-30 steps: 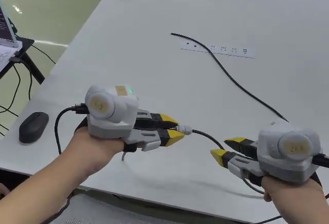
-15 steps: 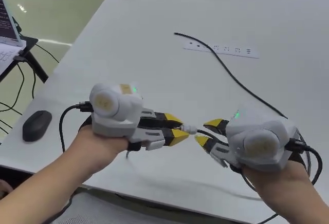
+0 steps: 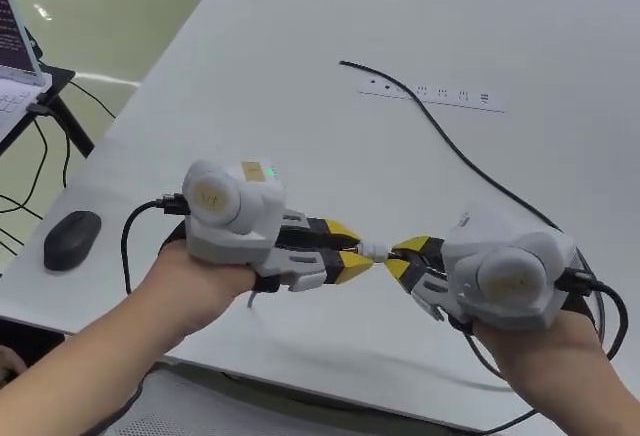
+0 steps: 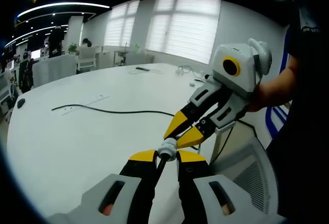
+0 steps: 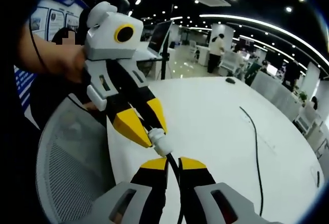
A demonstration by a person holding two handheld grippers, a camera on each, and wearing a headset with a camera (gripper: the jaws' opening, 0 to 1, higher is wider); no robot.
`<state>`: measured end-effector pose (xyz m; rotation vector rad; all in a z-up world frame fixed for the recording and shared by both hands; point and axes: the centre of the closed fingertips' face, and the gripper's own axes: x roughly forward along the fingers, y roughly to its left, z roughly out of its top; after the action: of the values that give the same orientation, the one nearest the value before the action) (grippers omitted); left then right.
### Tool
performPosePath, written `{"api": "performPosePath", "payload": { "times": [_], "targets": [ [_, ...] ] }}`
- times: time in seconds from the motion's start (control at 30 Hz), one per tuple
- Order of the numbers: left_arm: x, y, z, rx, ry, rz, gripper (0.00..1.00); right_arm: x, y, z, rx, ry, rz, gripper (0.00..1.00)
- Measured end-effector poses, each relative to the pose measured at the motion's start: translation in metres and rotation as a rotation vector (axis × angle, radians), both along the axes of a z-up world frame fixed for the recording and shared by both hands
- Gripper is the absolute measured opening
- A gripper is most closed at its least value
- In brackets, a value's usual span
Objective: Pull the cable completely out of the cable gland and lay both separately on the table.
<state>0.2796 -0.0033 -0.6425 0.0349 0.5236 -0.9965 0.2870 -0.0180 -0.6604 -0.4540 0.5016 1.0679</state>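
White office table (image 3: 250, 106). Left gripper (image 3: 345, 251) clamps the gland (image 3: 373, 252), held just above the table's near edge. Right gripper (image 3: 408, 256) is pinched narrow on the cable (image 3: 447, 143) right beside the gland. Grippers sit tip to tip, cable axis running left-right between them, so the pull should go straight apart.

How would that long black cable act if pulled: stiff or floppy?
Probably floppy: the cable lies in loose curves across the table. Likely light, since it is thin. It may drag and snake rather than slide straight while the left gripper holds the cable gland.
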Motion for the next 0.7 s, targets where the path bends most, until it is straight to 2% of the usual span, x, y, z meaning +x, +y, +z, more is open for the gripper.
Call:
{"api": "performPosePath", "payload": {
  "times": [0.17,0.27,0.4,0.5,0.6,0.7],
  "targets": [
    [0.0,-0.003,0.0,0.003,-0.007,-0.003,0.15,0.0,-0.003,-0.001,0.007,-0.013,0.002,0.02],
    [0.001,-0.003,0.0,0.0,-0.01,-0.001,0.15,0.002,-0.004,0.0,0.072,0.053,-0.041,0.02],
    [0.004,-0.004,0.001,-0.004,-0.014,0.006,0.15,0.006,-0.008,0.0,0.077,0.043,-0.057,0.02],
    [0.005,-0.006,0.0,-0.001,-0.014,0.006,0.15,0.008,-0.013,-0.004,0.101,0.077,-0.09,0.02],
    [0.006,-0.007,-0.001,0.0,-0.013,0.008,0.15,0.01,-0.02,-0.007,0.096,0.077,-0.106,0.01],
    [0.007,-0.007,0.0,-0.003,-0.015,0.01,0.15,0.013,-0.029,-0.012,0.102,0.097,-0.141,0.01]
  ]
}}
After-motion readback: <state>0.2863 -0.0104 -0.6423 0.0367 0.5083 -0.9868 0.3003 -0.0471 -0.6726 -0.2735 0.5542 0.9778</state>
